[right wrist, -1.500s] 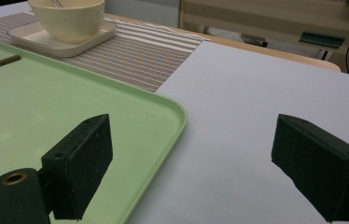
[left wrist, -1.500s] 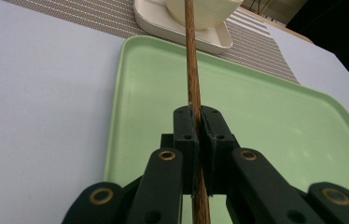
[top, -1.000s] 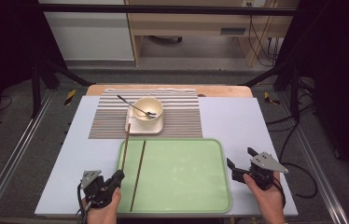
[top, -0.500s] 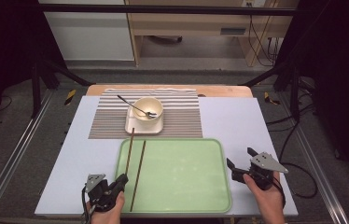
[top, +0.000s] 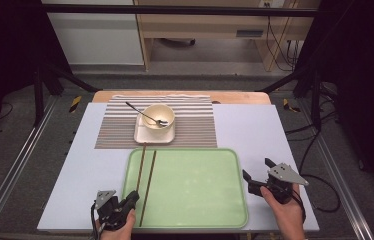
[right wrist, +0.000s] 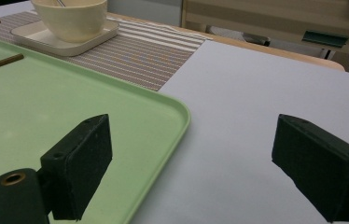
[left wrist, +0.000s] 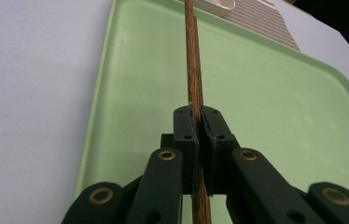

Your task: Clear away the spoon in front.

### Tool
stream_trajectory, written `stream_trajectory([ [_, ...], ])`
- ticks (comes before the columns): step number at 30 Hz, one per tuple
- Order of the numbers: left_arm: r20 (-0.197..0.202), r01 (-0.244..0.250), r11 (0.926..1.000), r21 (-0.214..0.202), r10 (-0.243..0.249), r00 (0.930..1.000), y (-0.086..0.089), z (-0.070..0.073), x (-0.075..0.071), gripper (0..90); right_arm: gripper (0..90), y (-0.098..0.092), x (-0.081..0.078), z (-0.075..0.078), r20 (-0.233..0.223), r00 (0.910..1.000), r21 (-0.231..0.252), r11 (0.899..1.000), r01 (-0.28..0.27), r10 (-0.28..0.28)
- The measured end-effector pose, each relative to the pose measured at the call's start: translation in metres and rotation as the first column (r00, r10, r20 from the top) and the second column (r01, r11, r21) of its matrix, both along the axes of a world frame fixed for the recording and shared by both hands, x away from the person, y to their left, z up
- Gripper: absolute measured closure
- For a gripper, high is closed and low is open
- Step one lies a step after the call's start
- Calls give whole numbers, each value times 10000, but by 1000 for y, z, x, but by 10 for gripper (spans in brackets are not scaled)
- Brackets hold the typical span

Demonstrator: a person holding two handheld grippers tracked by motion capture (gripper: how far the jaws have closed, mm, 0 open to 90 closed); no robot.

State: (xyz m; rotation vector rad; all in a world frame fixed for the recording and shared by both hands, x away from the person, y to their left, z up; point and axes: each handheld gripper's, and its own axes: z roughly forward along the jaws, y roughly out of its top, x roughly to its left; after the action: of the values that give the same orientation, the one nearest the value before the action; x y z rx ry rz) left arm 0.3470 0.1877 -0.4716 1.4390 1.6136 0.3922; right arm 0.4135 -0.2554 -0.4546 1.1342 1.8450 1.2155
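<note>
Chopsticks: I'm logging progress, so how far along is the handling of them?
Done: both lie on the green tray. In hand: the left tongs are shut on the left chopstick near its end. Left: moving it and the right chopstick; the right tongs sit open beside the tray.

Pale table [top: 255, 135]: striped placemat [top: 195, 131] at far edge, green tray [top: 195, 185] near edge.

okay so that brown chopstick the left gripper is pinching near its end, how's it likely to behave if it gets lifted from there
The chopstick looks thin, straight and wooden, so probably stiff and light. The left gripper holds it close to one end, so the long free part may droop or pivot between the pads. If dropped on the smooth green tray, it would likely roll or slide.
</note>
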Motion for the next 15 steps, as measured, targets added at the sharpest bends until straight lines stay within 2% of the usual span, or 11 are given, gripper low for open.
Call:
stream_trajectory([
  [15,-233,132,9999,94,-130,9996,-5,-9,-2,853,121,0,0,0,-4,10000,-21,10000,-22,22],
])
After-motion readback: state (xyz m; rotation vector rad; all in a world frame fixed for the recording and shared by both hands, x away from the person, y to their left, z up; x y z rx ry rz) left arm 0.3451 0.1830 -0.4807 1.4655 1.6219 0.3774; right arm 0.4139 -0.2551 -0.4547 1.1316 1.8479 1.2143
